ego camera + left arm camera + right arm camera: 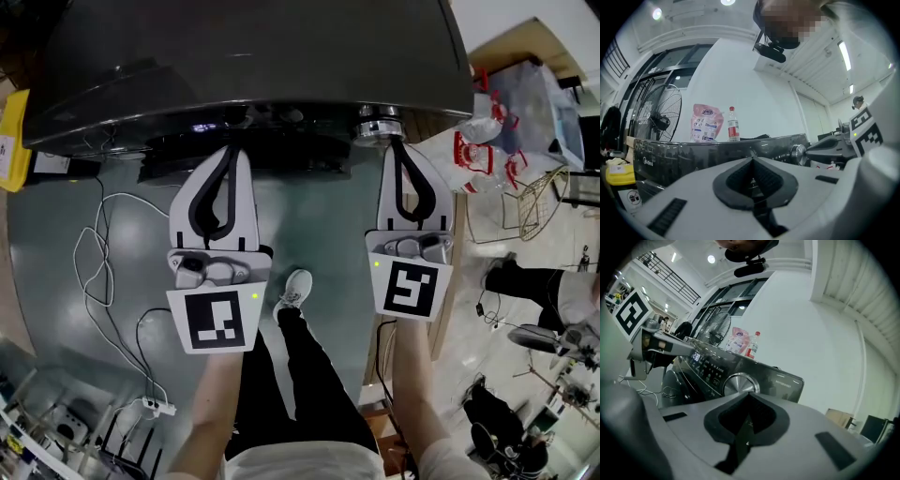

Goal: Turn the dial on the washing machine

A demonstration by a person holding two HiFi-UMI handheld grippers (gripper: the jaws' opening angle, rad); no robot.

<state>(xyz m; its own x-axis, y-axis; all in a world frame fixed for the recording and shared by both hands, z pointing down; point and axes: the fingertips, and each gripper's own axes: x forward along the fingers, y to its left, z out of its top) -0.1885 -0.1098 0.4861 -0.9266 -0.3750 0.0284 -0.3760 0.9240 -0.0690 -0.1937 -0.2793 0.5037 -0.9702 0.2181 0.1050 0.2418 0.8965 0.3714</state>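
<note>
The dark washing machine (253,56) fills the top of the head view, with its control panel (705,366) facing me. Its silver dial (378,125) sits at the panel's right end. My right gripper (398,142) is shut, and its tips are right at the dial's lower right edge; I cannot tell if they touch. In the right gripper view the dial (738,383) shows just beyond the shut right gripper (749,397). My left gripper (232,150) is shut on nothing, in front of the panel's middle. In the left gripper view, the left gripper (752,161) points at the panel, and the dial (798,153) shows off to the right.
A pink detergent pouch (707,123) and a red-capped bottle (733,125) stand on the machine's top. A fan (661,117) is at its left. Cables (103,262) and a power strip (155,406) lie on the floor at left. Bags (506,122) sit to the right.
</note>
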